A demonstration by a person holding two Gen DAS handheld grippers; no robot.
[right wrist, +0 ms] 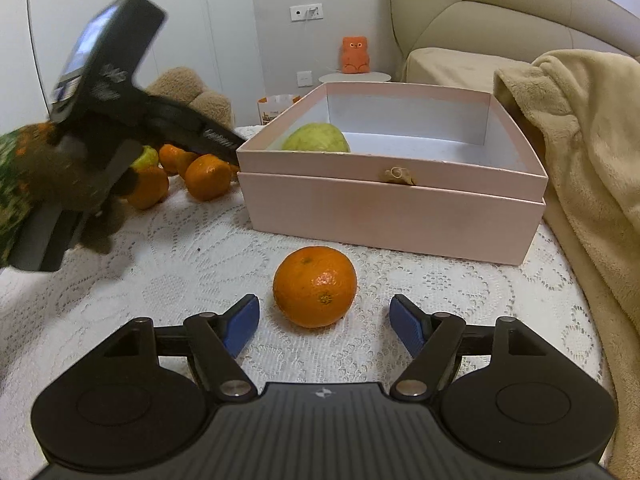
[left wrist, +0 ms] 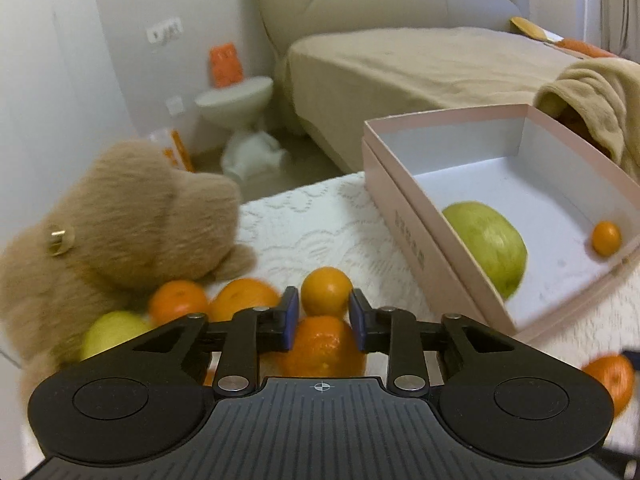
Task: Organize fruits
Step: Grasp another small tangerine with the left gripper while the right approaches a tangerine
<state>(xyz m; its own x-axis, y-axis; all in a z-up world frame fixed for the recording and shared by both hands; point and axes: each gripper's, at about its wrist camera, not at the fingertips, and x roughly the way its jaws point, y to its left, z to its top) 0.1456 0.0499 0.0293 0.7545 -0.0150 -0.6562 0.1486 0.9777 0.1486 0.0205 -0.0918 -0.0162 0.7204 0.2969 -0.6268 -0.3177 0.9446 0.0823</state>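
Lace tablecloth (right wrist: 200, 264); round dimpled mandarin (right wrist: 315, 286); square pink box (right wrist: 392, 208).

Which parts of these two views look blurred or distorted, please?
Left wrist view: the plush bear and green fruit in the pink box are smeared. Right wrist view: the left hand-held gripper is motion-blurred and the orange sharp. Both have dark fisheye corners.

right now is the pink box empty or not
Not empty: the open pink box holds a green fruit and a small orange fruit.
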